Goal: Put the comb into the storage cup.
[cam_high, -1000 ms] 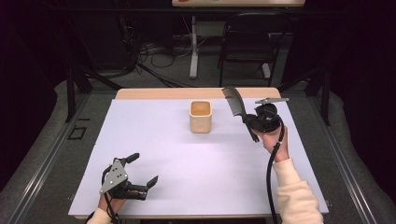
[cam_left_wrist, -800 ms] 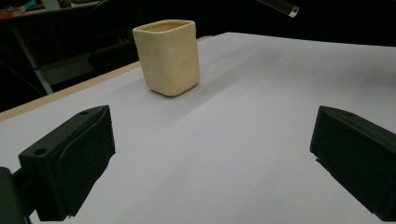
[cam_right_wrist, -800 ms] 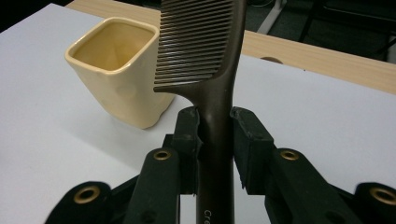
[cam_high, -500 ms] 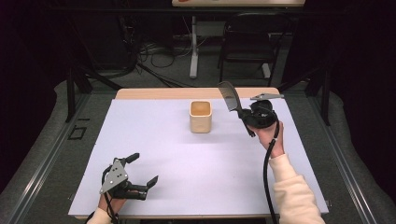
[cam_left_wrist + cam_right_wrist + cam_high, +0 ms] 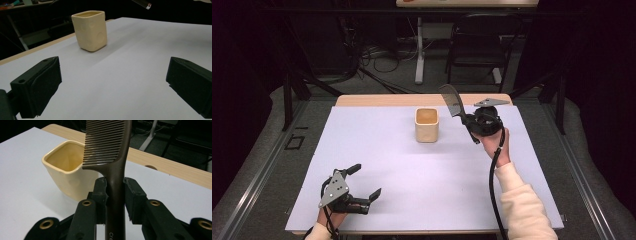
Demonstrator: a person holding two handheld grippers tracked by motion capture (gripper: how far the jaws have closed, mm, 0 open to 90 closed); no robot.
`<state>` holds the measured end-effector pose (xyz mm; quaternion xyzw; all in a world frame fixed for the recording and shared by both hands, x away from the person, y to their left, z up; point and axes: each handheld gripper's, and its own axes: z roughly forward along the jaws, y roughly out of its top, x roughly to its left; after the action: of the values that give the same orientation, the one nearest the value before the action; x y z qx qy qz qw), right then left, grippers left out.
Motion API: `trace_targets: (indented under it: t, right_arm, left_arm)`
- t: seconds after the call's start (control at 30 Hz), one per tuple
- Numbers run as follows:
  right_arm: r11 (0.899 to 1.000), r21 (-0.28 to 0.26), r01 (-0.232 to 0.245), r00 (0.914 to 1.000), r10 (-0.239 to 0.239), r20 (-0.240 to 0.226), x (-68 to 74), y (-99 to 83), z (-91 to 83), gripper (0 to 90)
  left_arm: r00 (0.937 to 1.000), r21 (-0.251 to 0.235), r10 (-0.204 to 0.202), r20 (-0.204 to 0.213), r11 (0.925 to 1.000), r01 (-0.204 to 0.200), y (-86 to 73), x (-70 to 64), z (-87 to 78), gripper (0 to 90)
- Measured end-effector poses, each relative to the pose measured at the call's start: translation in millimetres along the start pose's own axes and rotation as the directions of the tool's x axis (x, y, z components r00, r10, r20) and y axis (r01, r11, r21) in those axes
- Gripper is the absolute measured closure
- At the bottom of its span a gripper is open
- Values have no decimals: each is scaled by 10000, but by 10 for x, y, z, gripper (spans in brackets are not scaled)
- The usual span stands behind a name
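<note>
R gripper (image 5: 115, 192) clamped on brown comb (image 5: 110, 145), beside cream cup (image 5: 66, 167); L gripper (image 5: 362, 189) jaws apart, idle. Next, prob.: tip comb over cup mouth, lower in.

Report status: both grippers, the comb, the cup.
Right gripper shut on comb, beside cup. Left gripper open, low on table. Nothing in the way.

Only one bit of lettering can be read: pale letters "Cre" on the handle of the brown comb (image 5: 115, 170), low down, below the point where the right gripper (image 5: 115, 195) clamps it, just beside the cream cup (image 5: 67, 170). The word runs out of the picture's lower edge, so the rest cannot be told. The cup's faces carry no lettering.
</note>
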<state>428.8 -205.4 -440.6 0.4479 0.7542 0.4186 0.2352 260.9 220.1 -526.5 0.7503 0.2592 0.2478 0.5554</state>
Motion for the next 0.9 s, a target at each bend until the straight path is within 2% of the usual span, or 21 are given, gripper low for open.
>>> trace_targets:
  t: [0.27,0.9]
  right_arm:
    - [9994,-300,160,9997,-155,166,37,16,40,723]
    - [9975,-582,412,9980,-382,504,117,50,180,723]
  left_arm:
    - [10000,-5,-12,4,10000,12,0,-2,2,1]
    - [10000,18,-43,23,10000,43,-3,1,8,1]
